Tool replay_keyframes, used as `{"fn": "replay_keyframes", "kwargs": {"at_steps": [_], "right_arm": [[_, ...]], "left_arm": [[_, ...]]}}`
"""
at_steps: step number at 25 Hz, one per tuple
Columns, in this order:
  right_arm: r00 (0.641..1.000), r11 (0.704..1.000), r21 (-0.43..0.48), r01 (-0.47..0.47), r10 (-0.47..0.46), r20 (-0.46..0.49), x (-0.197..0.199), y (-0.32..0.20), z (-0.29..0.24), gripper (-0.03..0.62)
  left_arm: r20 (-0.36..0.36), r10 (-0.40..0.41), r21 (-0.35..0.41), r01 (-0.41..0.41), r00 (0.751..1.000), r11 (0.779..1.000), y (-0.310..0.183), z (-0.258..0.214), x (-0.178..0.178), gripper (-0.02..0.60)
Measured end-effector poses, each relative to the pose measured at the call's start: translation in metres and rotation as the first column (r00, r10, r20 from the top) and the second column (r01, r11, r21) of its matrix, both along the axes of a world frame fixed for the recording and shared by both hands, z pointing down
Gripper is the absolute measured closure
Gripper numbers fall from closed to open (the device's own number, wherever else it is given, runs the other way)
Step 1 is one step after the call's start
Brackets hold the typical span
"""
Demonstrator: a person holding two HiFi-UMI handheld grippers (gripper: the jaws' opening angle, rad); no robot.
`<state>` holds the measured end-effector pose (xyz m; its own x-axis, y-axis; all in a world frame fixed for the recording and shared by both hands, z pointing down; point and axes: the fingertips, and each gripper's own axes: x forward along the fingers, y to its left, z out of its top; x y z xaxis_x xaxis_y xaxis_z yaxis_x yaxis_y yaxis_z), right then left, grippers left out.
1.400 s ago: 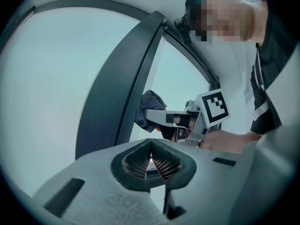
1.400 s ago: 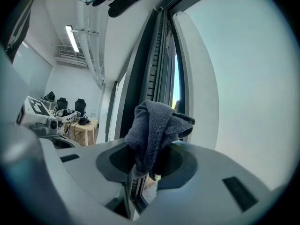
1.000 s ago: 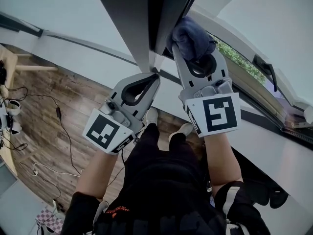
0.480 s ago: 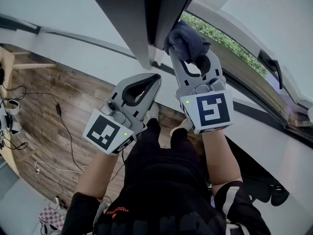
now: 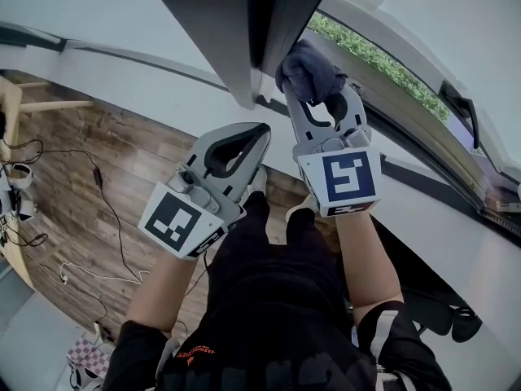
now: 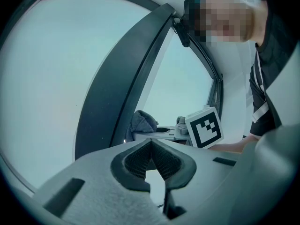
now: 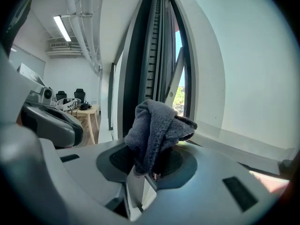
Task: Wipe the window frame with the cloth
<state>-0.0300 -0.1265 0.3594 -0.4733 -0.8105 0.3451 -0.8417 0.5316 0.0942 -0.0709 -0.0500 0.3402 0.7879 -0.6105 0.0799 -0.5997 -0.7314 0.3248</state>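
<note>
The floor (image 5: 73, 177) is brown wooden planking, with thin black cables (image 5: 110, 226) trailing across it. Pale white walls (image 5: 89, 15) rise around it, and a dark rail (image 5: 138, 72) runs along one of them. The dark window frame (image 5: 236, 23) stands tall, with a black handle (image 5: 459, 103) on the sash beside it and sunlit green foliage (image 5: 378, 58) outside. Farther back, a light wooden table (image 7: 87, 112) sits with black office chairs (image 7: 79, 94) behind it, under a lit ceiling strip light (image 7: 62, 28) and white pipes (image 7: 82, 22).
</note>
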Motion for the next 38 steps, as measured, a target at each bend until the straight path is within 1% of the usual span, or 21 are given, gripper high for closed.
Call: {"fn": "replay_keyframes", "kwargs": {"at_steps": [8,12,16,21,30,38], "right_arm": [[1.000,0.999,-0.044,-0.008,0.006,-0.026,-0.003,0.005,0.034,0.482],[0.998,0.998,-0.069,-0.002,-0.002,-0.057,-0.001,0.007,0.050,0.482],[0.999,0.998,-0.064,-0.010,0.007,-0.052,-0.001,0.006,0.056,0.482],[0.997,0.997,-0.071,-0.019,0.013,-0.080,0.003,0.007,0.062,0.482],[0.995,0.995,-0.086,-0.053,0.046,-0.085,0.024,0.016,0.064,0.482],[0.993,0.991,-0.094,-0.090,0.083,-0.079,0.052,0.028,0.064,0.482]], "left_arm": [[0.006,0.004,-0.025,-0.004,1.000,1.000,0.002,0.014,-0.002,0.561],[0.006,0.006,-0.033,-0.006,1.000,0.999,0.002,0.018,-0.001,0.561],[0.006,0.008,-0.034,-0.008,1.000,0.999,0.003,0.019,0.000,0.561],[0.006,0.017,-0.039,-0.017,1.000,0.999,0.005,0.021,0.004,0.561],[0.006,0.043,-0.036,-0.042,0.999,0.998,0.009,0.019,0.021,0.561],[0.013,0.088,-0.028,-0.088,0.996,0.996,0.017,0.015,0.047,0.561]]}}
